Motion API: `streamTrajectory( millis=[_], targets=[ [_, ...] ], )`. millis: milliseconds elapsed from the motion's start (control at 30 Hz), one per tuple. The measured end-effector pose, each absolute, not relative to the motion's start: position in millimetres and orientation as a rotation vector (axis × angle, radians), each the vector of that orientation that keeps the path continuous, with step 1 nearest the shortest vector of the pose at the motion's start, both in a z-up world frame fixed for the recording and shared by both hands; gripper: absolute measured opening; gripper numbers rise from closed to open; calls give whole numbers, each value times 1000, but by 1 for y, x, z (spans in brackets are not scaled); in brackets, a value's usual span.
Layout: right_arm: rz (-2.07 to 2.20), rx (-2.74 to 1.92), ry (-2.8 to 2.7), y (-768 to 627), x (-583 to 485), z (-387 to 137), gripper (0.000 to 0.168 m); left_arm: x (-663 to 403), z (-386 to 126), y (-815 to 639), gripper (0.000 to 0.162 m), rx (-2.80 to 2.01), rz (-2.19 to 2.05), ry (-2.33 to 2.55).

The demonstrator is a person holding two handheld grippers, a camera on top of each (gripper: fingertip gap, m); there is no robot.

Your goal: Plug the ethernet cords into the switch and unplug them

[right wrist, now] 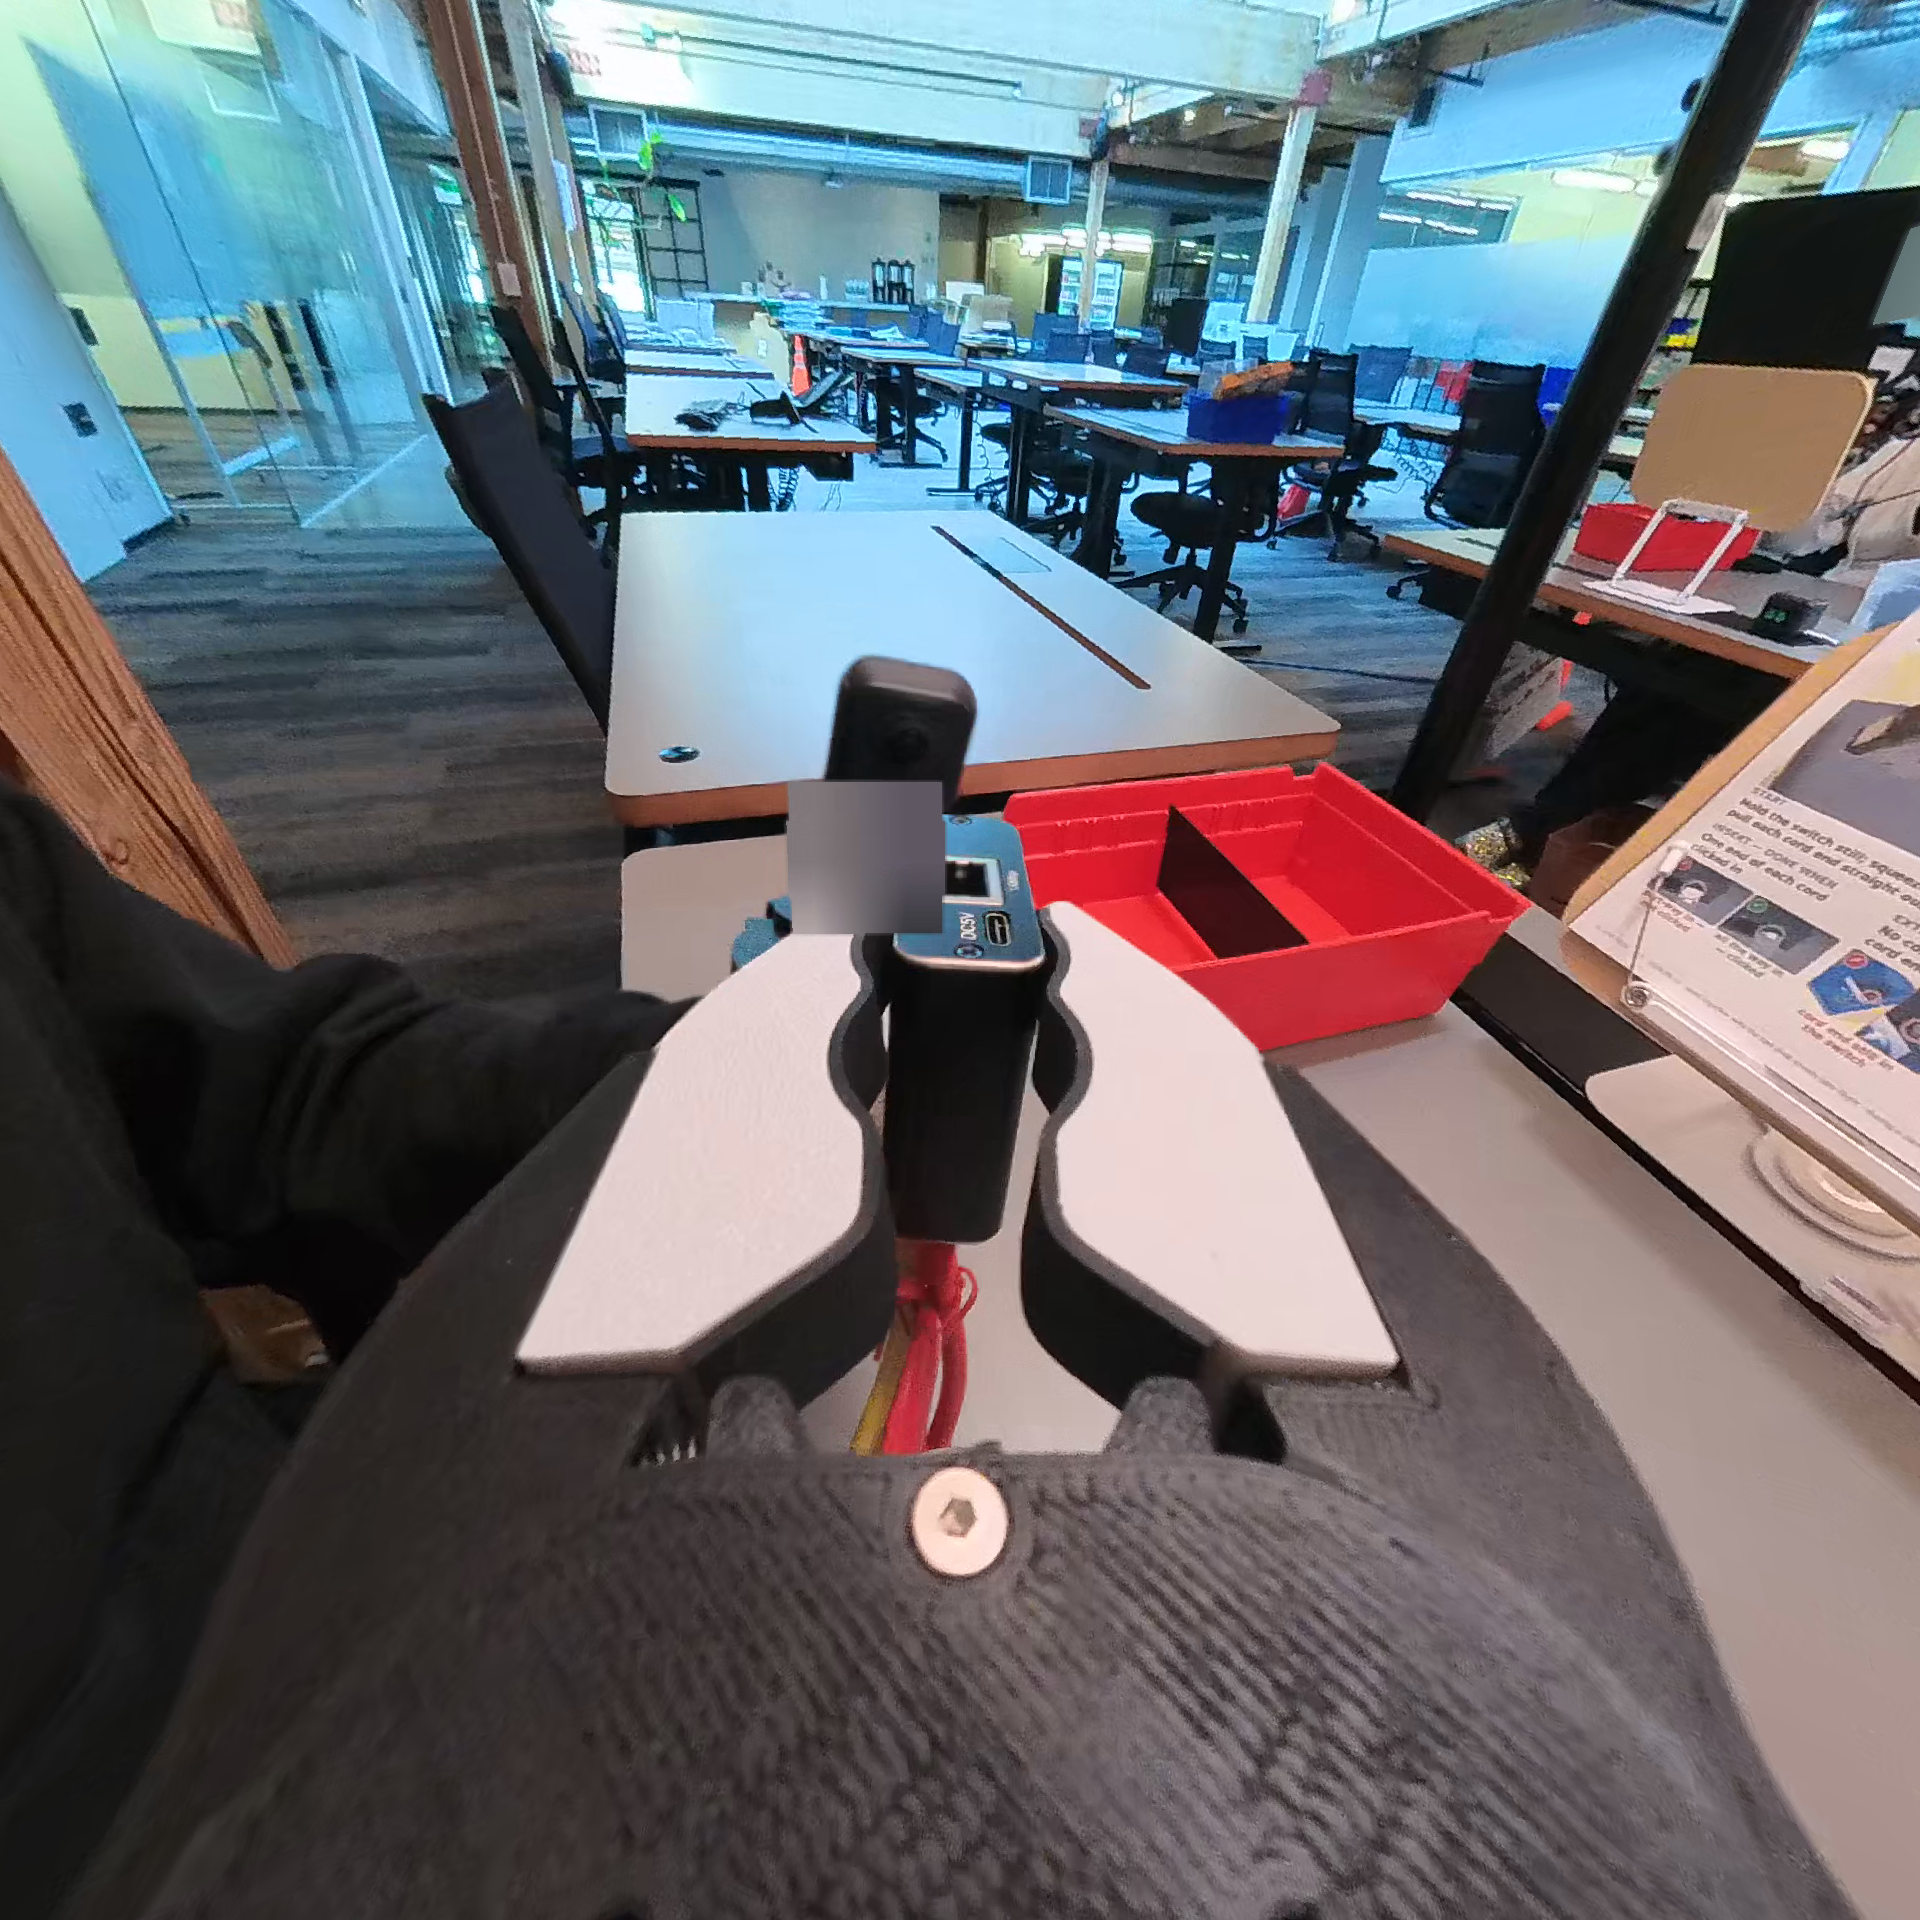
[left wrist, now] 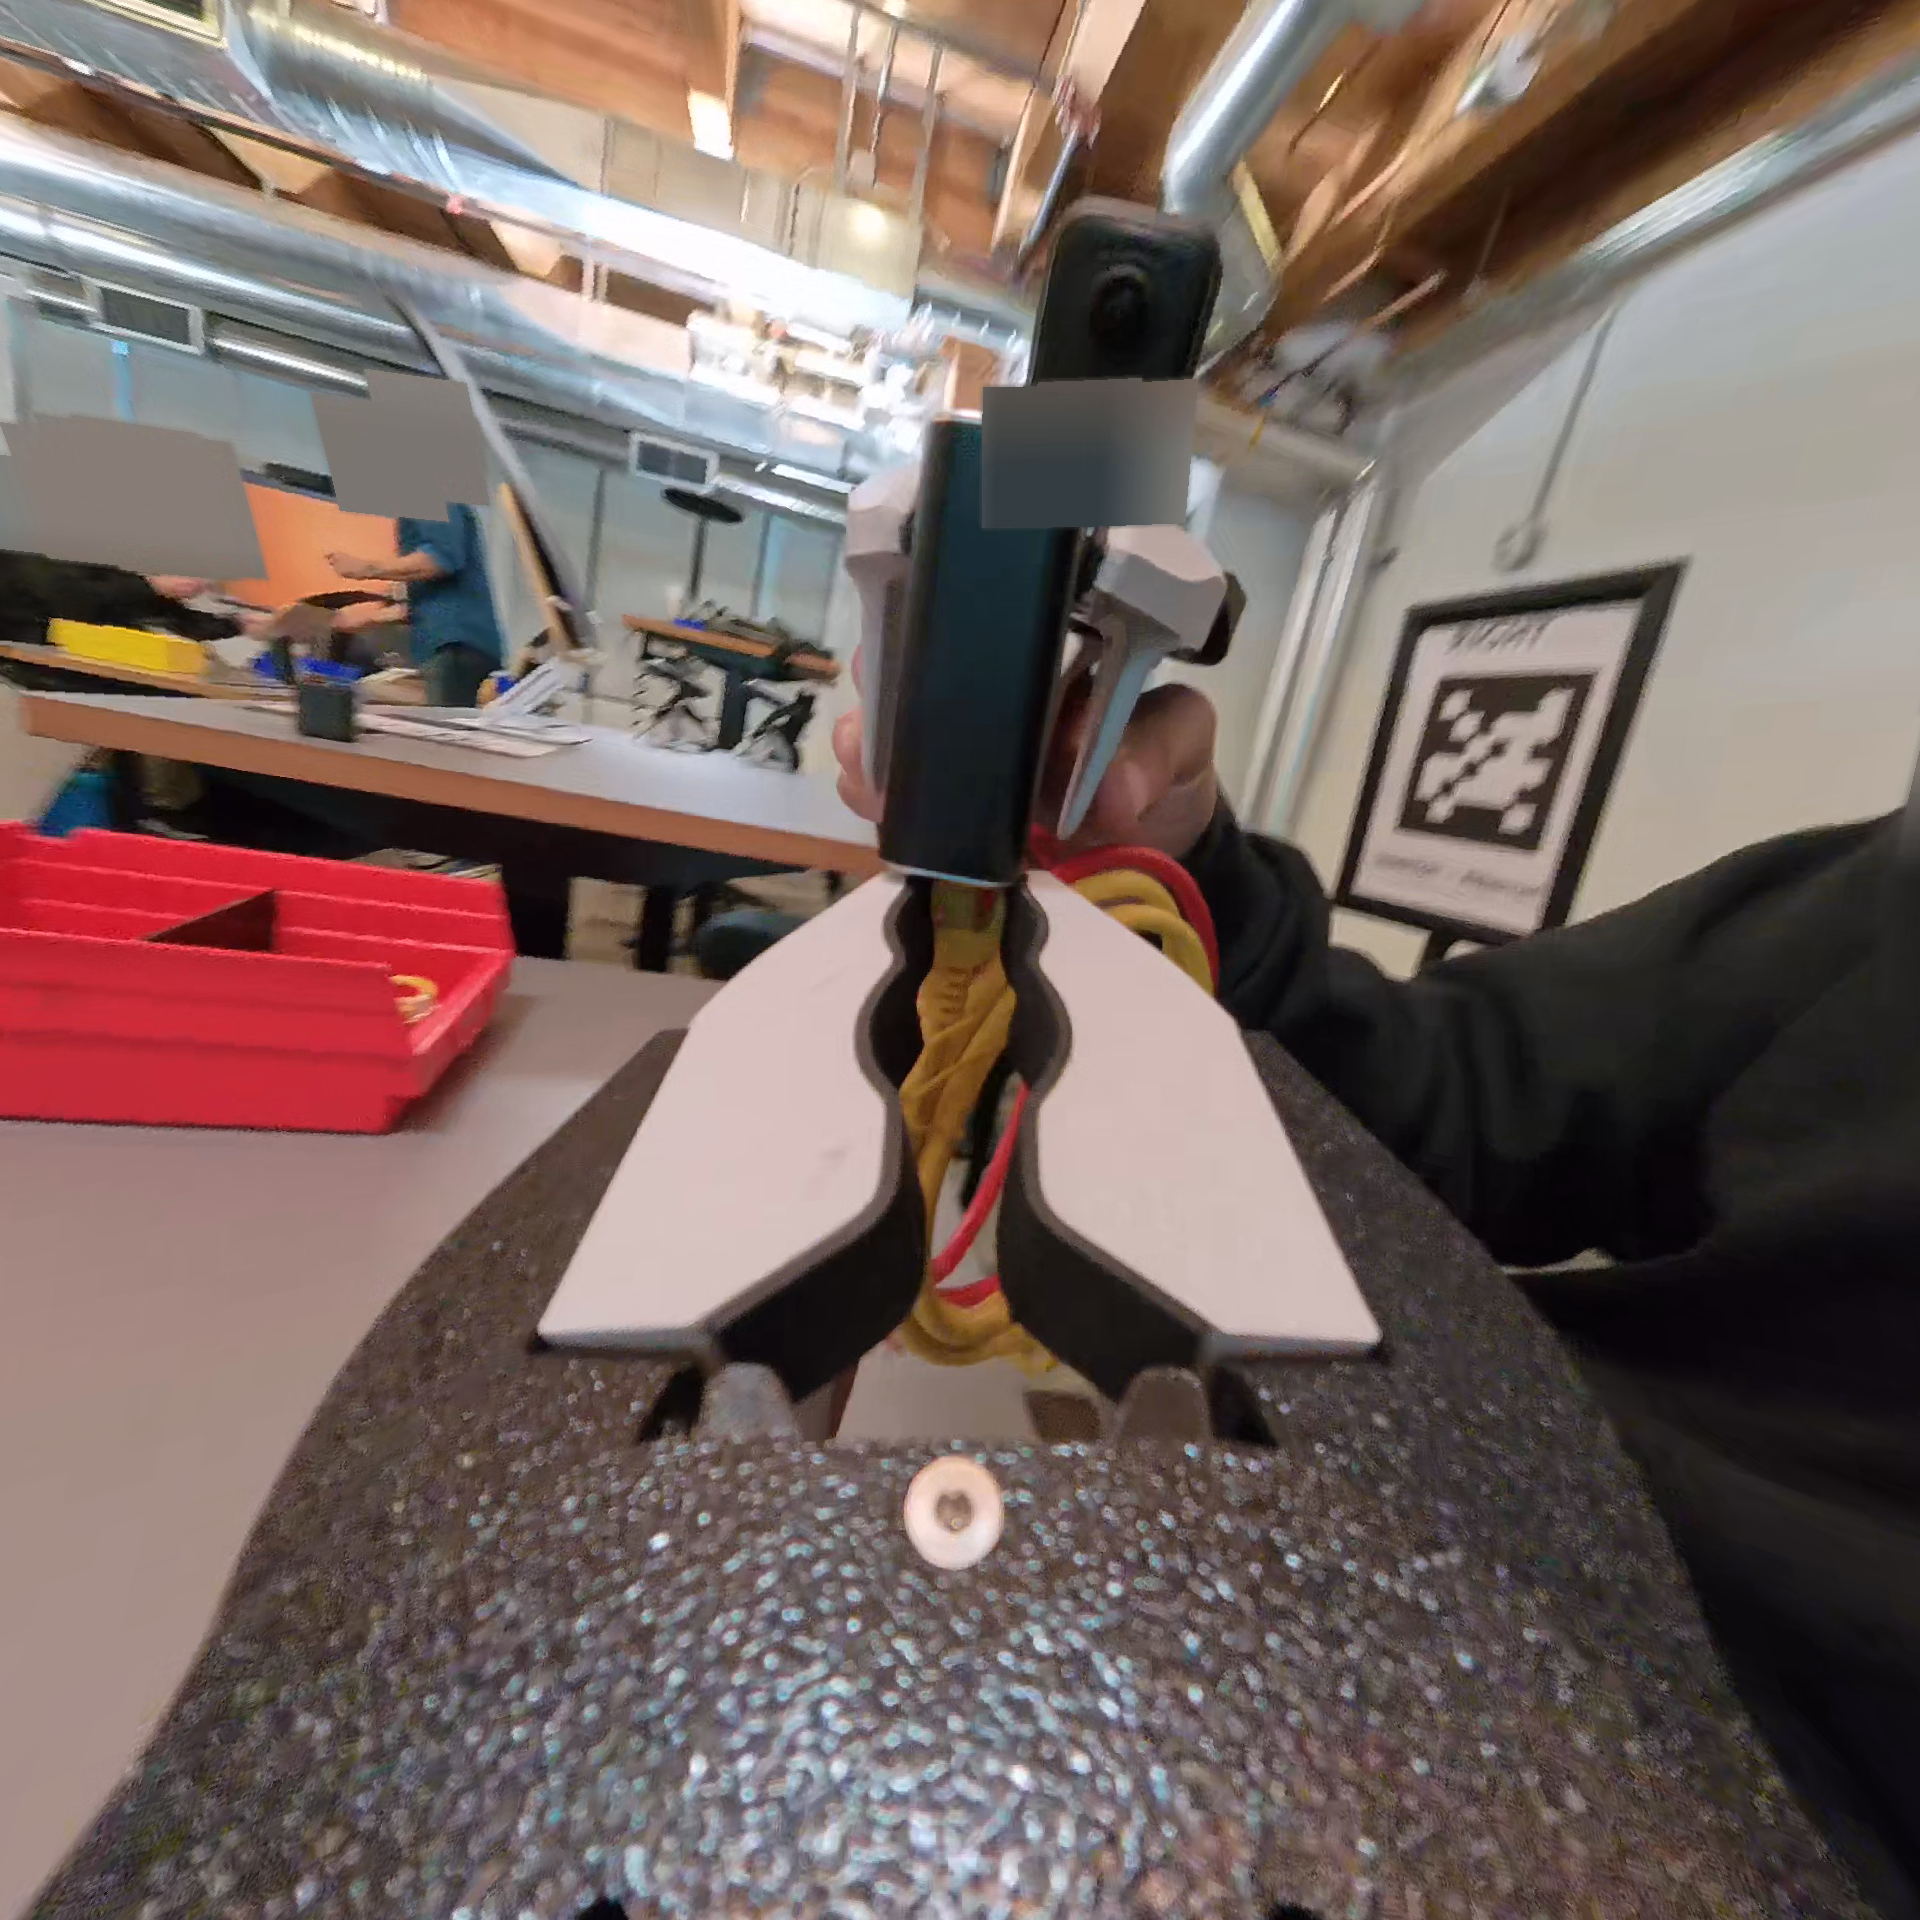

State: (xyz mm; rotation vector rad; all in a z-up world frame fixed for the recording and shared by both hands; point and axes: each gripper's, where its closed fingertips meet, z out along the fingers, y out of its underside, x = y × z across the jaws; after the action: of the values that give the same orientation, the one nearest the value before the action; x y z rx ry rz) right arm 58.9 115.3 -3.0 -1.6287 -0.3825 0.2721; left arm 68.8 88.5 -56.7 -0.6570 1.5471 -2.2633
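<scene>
My right gripper [right wrist: 961, 966] is shut on the black switch [right wrist: 951, 1101] and holds it upright above the table. One end face of the switch, with an empty port, faces away. Red cords [right wrist: 925, 1361] and a yellow one hang from its near end. In the left wrist view the switch [left wrist: 977, 665] stands between the right gripper's grey fingers [left wrist: 1117, 644]. My left gripper [left wrist: 964, 899] is shut on the plug end of the yellow ethernet cords [left wrist: 956, 1101] right at the switch's lower end. Red cords [left wrist: 1153, 868] loop beside them.
A red divided bin [right wrist: 1299, 914] sits on the grey table [right wrist: 1558, 1299]; it also shows in the left wrist view [left wrist: 239, 997] with a yellow piece inside. An instruction sheet on a stand [right wrist: 1787, 883] is at the right. A dark sleeve [left wrist: 1558, 1039] is close by. People work at far tables. Spacing between my two grippers at the tips: around 5 centimetres.
</scene>
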Motion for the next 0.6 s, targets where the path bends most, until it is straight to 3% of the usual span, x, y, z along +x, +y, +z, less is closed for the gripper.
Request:
streamTrajectory(
  millis=[233,400,600],
  targets=[
    [283,-1602,-347,118,62,1,25,71,-52,93,14,-676,-2245,1484],
    [272,-1576,-317,122,62,7,25,70,-43,99,13,-690,-2536,1284],
    [269,-1578,-276,125,65,5,26,74,-47,106,13,-730,-2343,1344]
  ],
)
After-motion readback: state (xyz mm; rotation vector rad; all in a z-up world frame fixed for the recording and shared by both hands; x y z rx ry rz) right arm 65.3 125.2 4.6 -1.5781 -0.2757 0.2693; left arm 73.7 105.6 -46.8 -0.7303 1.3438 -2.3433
